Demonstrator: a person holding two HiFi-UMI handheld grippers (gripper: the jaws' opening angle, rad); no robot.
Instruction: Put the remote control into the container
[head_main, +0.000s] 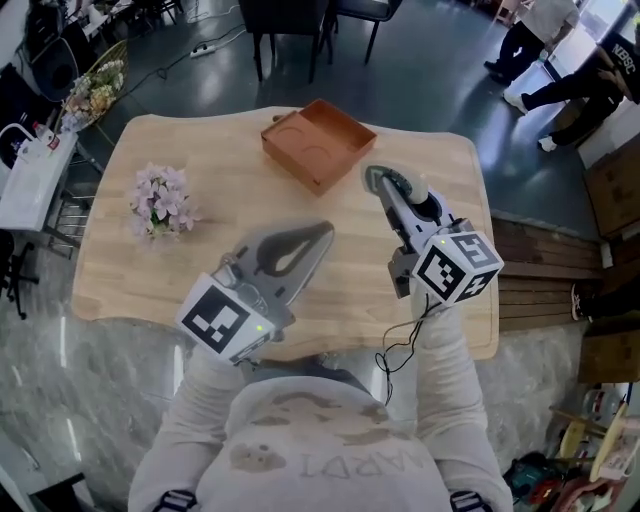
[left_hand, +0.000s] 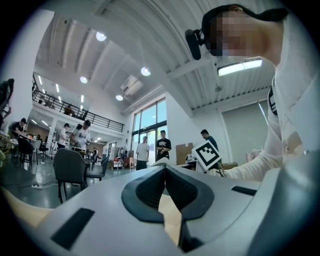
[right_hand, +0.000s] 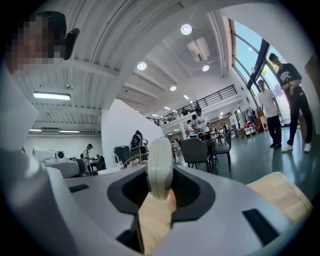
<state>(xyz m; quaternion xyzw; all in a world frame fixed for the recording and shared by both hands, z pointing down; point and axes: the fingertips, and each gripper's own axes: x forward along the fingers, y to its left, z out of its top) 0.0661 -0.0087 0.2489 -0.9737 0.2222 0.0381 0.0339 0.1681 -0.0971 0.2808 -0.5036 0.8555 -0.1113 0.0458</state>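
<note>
Item 1, flower sprig (head_main: 162, 198): lies on the wooden table (head_main: 130, 270), well left of the container; no part in the task.

Item 2, left gripper (head_main: 318, 235): on the near side of the container, slightly left of it; jaws pressed together with nothing between them, idle.

Item 3, container (head_main: 318, 140): square orange tray on the far middle of the table; empty, with a ring mark on its floor.

Item 4, right gripper (head_main: 380, 182): just beside the container's near right corner; clamped on the remote control (right_hand: 160, 167), which is pinched upright between the pads.

Step, as judged: carry phase, with the grasp made and the placement not yet done. The next move calls for a short shift left and away over the rim, a lowering, then release.
</note>
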